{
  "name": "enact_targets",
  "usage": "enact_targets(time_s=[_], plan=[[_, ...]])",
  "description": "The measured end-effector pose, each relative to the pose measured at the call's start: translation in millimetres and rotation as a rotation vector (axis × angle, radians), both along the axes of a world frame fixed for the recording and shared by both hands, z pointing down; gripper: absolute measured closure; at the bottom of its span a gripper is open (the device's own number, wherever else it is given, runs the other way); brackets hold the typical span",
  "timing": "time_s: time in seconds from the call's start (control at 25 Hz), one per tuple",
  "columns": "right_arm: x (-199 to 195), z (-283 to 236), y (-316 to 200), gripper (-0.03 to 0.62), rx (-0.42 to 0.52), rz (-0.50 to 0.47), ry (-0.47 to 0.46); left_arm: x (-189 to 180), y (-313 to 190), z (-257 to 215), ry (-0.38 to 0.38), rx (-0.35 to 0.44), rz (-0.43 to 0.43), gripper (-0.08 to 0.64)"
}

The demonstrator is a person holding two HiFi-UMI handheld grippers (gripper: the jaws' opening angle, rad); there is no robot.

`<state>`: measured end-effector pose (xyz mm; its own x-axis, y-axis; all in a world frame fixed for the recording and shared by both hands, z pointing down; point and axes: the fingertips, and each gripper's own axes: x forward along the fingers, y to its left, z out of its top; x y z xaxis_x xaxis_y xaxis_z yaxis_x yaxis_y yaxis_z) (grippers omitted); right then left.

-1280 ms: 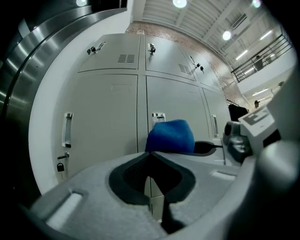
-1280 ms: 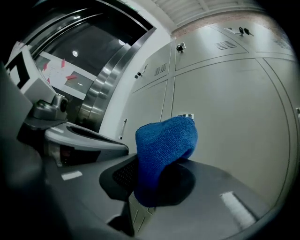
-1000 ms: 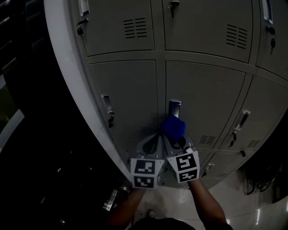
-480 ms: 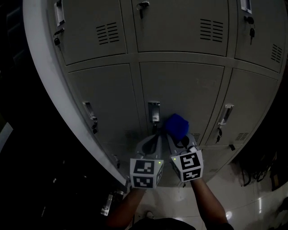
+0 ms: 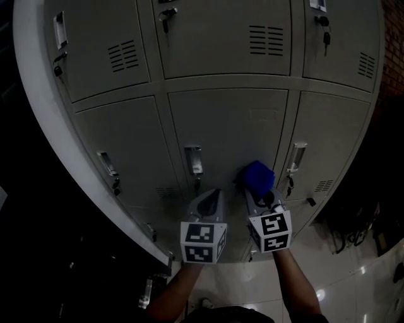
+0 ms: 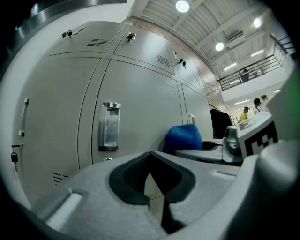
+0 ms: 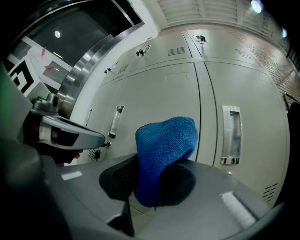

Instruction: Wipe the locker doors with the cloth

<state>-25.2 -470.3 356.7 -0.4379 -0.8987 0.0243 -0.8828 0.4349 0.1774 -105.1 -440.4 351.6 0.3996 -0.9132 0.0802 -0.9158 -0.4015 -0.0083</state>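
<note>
Nearest me, the left gripper is hanging idle, jaws closed on nothing. Beside it, the right gripper is clamping the blue cloth, bunched at the middle locker door's lower right. Wiping looks under way; next comes a pressed sweep across that panel.

Right gripper with blue cloth at grey locker door, left gripper alongside.

Looks like a locker area in some big public hall. Rows of grey metal lockers with handles, key locks and vents, a shiny floor, round ceiling lights, and an upper walkway railing.
</note>
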Motion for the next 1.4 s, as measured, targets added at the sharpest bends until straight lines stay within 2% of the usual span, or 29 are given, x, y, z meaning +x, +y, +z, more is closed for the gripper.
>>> enact_targets(time_s=[0.24, 0.44, 0.72, 1.08, 1.4], plan=[[27.8, 3.9, -2.2, 0.52, -0.019, 0.057, 0.009, 10.5, 0.4, 2.3, 0.001, -0.002, 0.017, 0.555], [19.3, 4.0, 7.2, 0.52, -0.002, 0.044, 0.008, 6.2, 3.0, 8.1, -0.004, 0.004, 0.01, 0.555], [-45.8, 34.7, 34.4, 0.52, 0.014, -0.071, -0.046, -31.7, 11.9, 31.3, 0.01, 0.009, -0.064, 0.555], [-143.7, 72.5, 40.1, 0.52, 0.015, -0.224, 0.005, -92.5, 21.8, 49.3, 0.009, 0.02, -0.16, 0.555], [-176.9, 82.4, 22.5, 0.52, 0.011, -0.241, 0.033, -125.6, 26.2, 49.3, -0.016, 0.014, -0.204, 0.555]])
